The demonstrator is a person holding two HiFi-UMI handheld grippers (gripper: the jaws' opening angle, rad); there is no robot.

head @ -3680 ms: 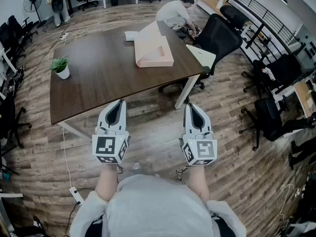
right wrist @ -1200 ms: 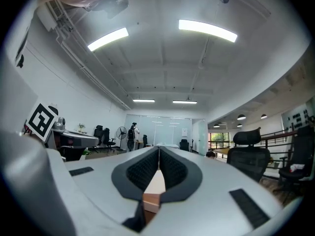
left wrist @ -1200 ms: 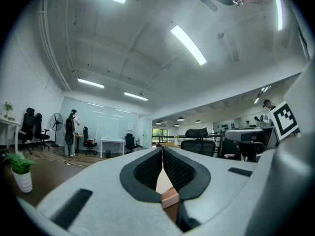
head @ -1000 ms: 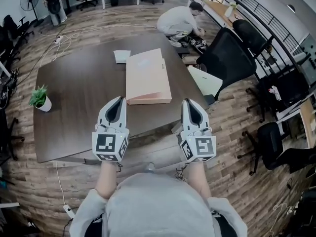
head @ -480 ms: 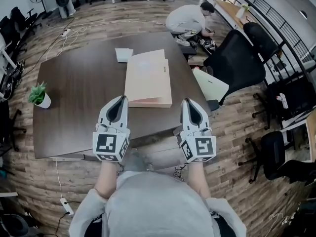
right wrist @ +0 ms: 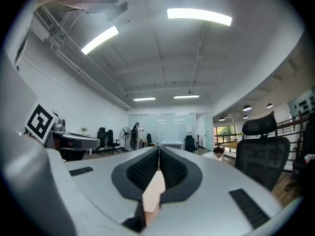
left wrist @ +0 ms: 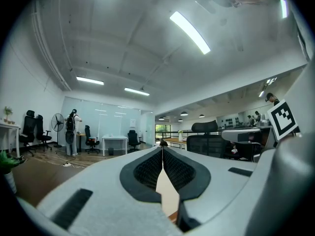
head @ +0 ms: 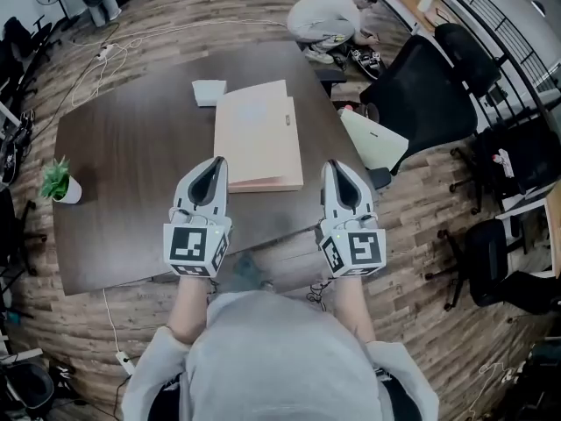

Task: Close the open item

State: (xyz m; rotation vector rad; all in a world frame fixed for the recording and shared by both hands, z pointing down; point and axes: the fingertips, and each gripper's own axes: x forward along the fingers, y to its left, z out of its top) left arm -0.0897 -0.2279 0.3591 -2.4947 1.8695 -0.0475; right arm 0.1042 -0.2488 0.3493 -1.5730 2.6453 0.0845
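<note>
A pale pink flat cardboard box (head: 259, 134) lies on the dark wooden table (head: 131, 156), its lid folded back and lying open. Both grippers hover over the table's near edge, pointing at the box and not touching it. My left gripper (head: 213, 162) is shut and empty, just left of the box's near corner. My right gripper (head: 334, 166) is also shut and empty, just right of the box. In the left gripper view the left gripper (left wrist: 162, 144) shows its pads pressed together. The right gripper view shows the same of the right gripper (right wrist: 159, 148).
A small white packet (head: 209, 92) lies beyond the box and a potted plant (head: 58, 182) stands at the table's left edge. A black office chair (head: 425, 82) and a pale green board (head: 372, 143) are at the right. A person (head: 329, 11) crouches behind the table.
The table and box have come nearer in the head view. Both grippers, still shut, now reach over the table's near edge beside the box.
</note>
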